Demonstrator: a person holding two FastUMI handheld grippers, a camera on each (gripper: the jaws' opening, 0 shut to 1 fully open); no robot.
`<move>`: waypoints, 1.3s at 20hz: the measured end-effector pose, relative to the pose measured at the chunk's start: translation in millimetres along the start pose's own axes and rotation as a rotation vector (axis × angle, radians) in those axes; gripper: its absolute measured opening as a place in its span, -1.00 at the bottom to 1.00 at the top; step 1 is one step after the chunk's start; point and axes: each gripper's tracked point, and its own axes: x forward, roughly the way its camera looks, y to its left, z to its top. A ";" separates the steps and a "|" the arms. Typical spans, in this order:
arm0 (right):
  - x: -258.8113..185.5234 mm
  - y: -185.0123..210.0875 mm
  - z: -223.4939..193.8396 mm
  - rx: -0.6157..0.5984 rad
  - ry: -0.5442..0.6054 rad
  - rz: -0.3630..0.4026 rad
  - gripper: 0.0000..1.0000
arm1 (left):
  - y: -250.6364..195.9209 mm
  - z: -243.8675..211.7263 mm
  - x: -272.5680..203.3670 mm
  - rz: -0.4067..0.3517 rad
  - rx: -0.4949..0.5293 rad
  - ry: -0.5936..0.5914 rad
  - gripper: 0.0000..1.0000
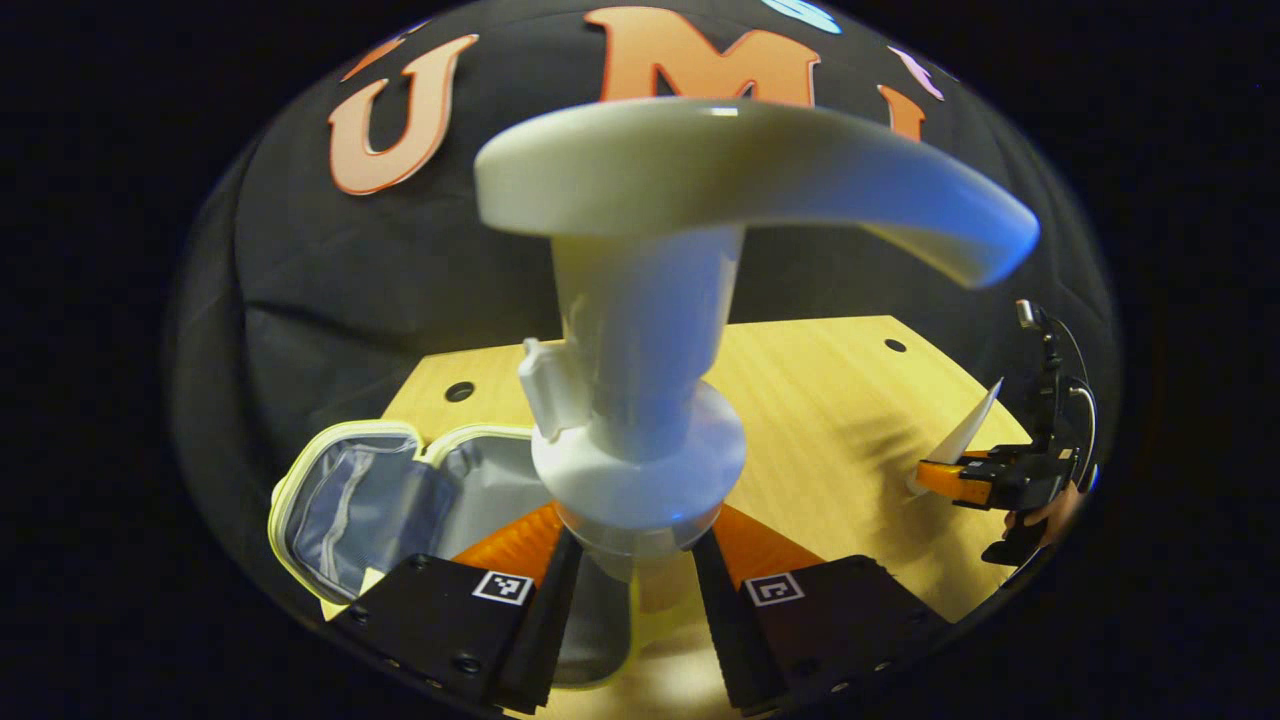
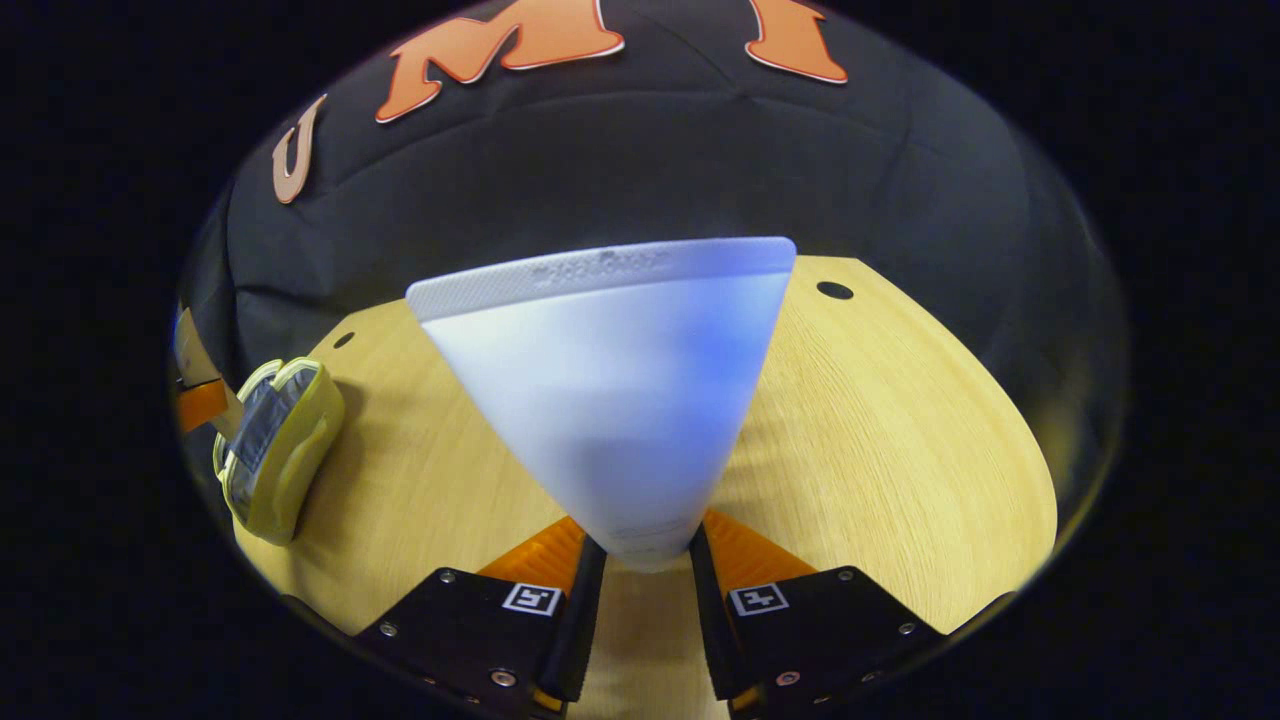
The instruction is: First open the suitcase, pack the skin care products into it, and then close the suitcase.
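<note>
My left gripper (image 1: 635,560) is shut on a white pump bottle (image 1: 640,440), gripped just below the collar; its pump head (image 1: 740,170) rises close to the camera. Below and to the left lies the small yellow suitcase (image 1: 350,500), open, with its grey lining showing. My right gripper (image 2: 648,555) is shut on a white squeeze tube (image 2: 610,390), flat crimped end up, held above the wooden table. In the left gripper view the right gripper (image 1: 985,480) with the tube (image 1: 965,430) sits at the far right. In the right gripper view the suitcase (image 2: 275,450) lies at the far left.
The light wooden table (image 2: 880,440) has small round holes (image 2: 834,290) near its far edge. Black cloth wall stands behind it. A hand (image 1: 1050,510) holds the right gripper at the table's right edge.
</note>
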 end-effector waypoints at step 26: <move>-116.2 272.8 57.9 -0.033 -0.055 0.202 -0.07 | 154.9 -36.7 -18.4 -0.229 0.114 0.148 0.24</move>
